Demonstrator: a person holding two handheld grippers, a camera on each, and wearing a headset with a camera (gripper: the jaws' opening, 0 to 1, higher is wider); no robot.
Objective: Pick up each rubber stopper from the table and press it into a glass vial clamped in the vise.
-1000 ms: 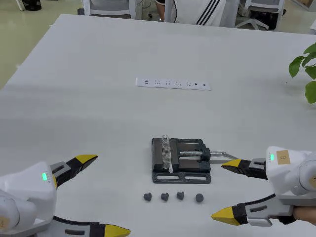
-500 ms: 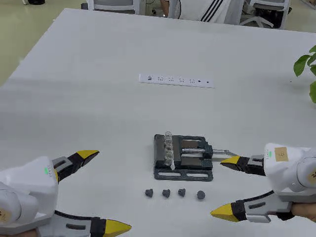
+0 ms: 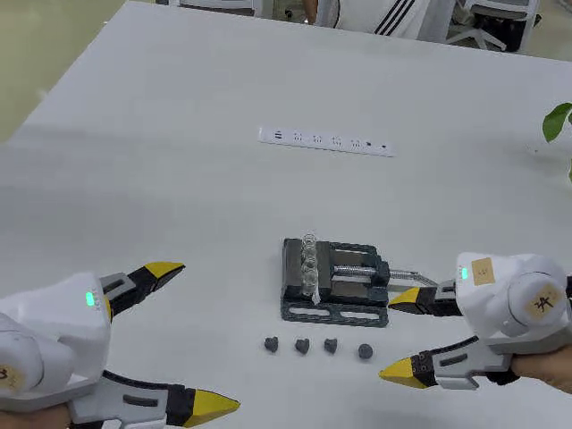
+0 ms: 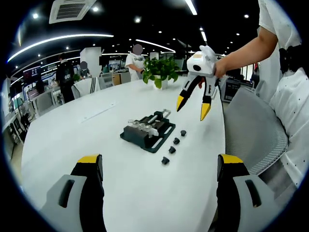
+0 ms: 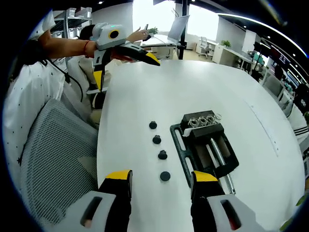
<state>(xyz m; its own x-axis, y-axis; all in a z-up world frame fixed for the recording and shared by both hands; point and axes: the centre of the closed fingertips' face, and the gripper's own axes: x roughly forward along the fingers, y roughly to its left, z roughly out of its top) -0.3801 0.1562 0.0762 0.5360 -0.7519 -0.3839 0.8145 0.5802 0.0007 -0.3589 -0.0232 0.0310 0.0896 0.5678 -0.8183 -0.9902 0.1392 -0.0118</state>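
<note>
Yellow-tipped fingers [image 3: 163, 269] of the left gripper [image 3: 188, 338] are spread wide with nothing between them, hovering over the white table [image 3: 179, 179] well to the left of the work. Across from them the right gripper [image 3: 400, 337] is just as wide and holds nothing, its fingers pointing toward the left pair.

Between the two sets of fingers, and much nearer the right ones, four dark rubber stoppers [image 3: 302, 345] lie in a row on the table. The end one sits just ahead of the right gripper's lower fingertip, not touching it. The black vise [image 3: 357, 288] stands just beyond that row, its screw end near the right gripper's upper fingertip.

A line of clear glass vials [image 3: 309, 264] is clamped upright at the end of the vise farthest from the right fingers, mouths open. In the right gripper view the stoppers run straight ahead between the fingers, with the vise ahead of one finger. A white power strip [image 3: 326, 141] lies well beyond the vise, far from both pairs of fingers.
</note>
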